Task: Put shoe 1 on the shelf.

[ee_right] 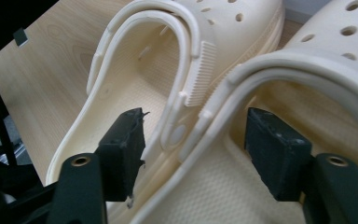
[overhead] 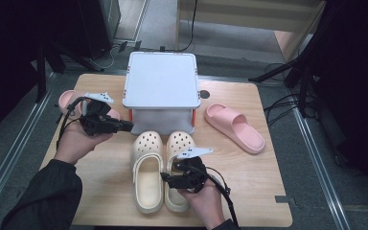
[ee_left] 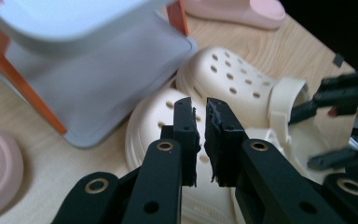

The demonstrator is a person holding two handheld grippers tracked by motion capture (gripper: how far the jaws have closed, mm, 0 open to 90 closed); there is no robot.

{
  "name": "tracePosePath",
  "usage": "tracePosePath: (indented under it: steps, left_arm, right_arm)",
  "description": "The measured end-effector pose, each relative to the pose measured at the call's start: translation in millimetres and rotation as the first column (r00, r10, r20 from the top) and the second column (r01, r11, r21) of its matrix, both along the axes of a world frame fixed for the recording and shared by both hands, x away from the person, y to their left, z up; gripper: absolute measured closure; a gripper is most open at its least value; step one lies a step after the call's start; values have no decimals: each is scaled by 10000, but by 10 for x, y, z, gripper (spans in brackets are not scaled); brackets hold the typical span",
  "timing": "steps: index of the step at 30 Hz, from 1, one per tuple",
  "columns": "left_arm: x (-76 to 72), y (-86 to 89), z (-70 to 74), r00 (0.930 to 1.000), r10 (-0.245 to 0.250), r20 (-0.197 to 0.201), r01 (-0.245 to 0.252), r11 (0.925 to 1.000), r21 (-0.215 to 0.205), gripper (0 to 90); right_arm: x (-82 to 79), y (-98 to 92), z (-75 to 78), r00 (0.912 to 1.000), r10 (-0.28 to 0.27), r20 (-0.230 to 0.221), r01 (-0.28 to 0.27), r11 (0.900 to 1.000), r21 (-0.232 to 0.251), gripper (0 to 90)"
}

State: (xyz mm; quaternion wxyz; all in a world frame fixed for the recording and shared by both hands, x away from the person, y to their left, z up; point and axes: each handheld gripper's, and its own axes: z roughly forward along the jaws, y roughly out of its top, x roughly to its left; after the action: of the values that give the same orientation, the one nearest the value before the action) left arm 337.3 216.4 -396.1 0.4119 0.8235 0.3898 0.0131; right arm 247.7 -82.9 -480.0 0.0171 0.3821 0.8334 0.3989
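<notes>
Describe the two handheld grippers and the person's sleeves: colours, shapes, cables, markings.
The left gripper and the right gripper are both black, each topped by a grey three-cornered plate. A black cable trails from each. In the gripper views their two flat arms carry brass-coloured rivets and end in blocky black pads with rough, worn edges. The left forearm wears a dark long sleeve; a dark cuff shows at the right wrist.
</notes>
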Motion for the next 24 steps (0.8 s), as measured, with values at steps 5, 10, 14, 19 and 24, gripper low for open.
tracePosePath:
  steps: [5, 10, 14, 19, 24]
  left_arm:
    - [132, -16, 134, 10000, 41, 77, -41, 10000, -1, 827]
    - [295, -32, 208, 9999, -51, 148, 50, 9999, 87, 836]
    - [376, -42, 248, 9998, 73, 210, -74, 10000, 51, 836]
    - [483, -33, 286, 9984, 449, 331, -453, 9989, 120, 836]
    - [558, -38, 263, 9977, 594, 320, -604, 9977, 322, 836]
  right_arm:
    - [-14, 99, -33, 9995, -319, 56, 320, 9994, -95, 326]
    - [-27, 180, -109, 9973, -729, 105, 731, 9971, -225, 301]
    - [-7, 234, -149, 9940, -1074, 190, 1078, 9940, -206, 289]
    - [-5, 287, -191, 9852, -1682, 327, 1686, 9857, -80, 297]
    - [8, 321, -216, 9764, -2111, 457, 2120, 9772, -146, 351]
